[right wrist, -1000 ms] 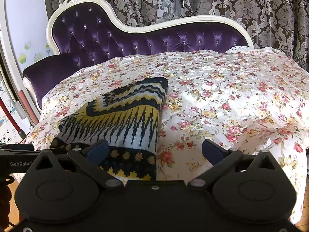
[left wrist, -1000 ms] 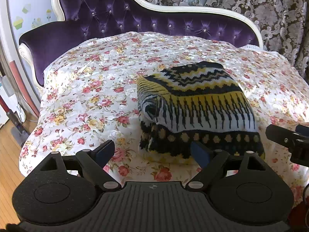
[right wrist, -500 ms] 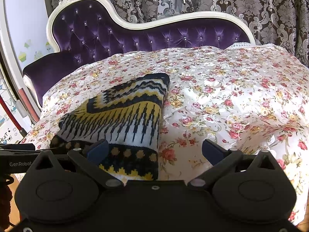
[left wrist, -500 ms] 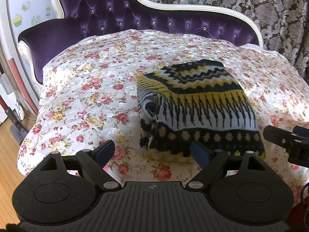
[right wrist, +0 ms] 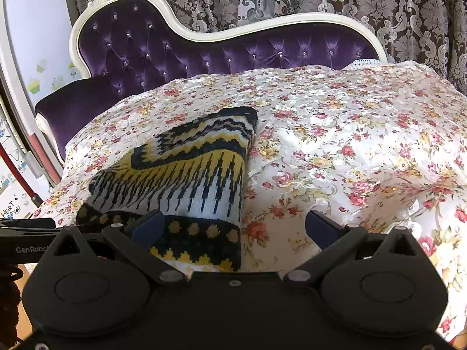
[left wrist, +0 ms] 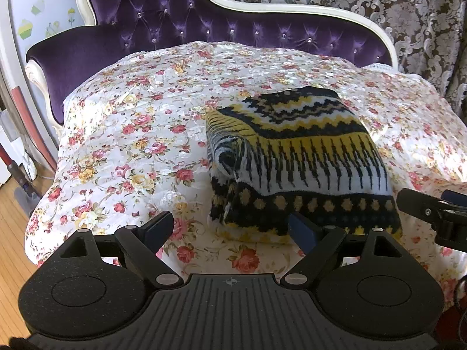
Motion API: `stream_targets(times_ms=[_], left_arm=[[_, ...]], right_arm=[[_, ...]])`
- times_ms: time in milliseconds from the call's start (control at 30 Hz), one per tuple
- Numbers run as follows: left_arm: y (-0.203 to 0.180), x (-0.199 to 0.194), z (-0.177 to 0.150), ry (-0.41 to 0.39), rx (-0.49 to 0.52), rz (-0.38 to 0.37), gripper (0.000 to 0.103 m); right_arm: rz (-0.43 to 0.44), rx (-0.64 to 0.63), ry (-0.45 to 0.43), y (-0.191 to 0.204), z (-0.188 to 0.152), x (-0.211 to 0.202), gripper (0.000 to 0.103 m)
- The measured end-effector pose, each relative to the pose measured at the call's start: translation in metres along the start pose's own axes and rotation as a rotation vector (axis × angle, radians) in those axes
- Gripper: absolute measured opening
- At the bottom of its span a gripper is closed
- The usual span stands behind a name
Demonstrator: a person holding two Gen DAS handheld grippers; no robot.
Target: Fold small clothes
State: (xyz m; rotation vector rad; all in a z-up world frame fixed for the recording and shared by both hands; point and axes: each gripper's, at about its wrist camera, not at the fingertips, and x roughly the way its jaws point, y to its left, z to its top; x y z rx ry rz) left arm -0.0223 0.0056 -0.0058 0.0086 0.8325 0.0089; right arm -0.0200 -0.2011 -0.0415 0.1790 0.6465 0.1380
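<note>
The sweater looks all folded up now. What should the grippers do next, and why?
Probably back both away and leave it. The sweater lies in a tidy folded bundle on the floral cover, and the left gripper and right gripper are open, holding nothing.

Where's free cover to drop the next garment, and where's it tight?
Free: floral cover between the folded sweater and the purple armrest; also the wide stretch right of the sweater toward the curtain. Tight: the near edge, where left gripper and right gripper flank the sweater.
</note>
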Motion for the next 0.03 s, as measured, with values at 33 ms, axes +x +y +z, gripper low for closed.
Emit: stream_targets(times_ms=[33], left_arm=[[0.0003, 0.0003, 0.0, 0.002, -0.002, 0.0, 0.085]], right_arm=[[0.001, 0.0, 0.001, -0.0004, 0.0002, 0.0003, 0.103]])
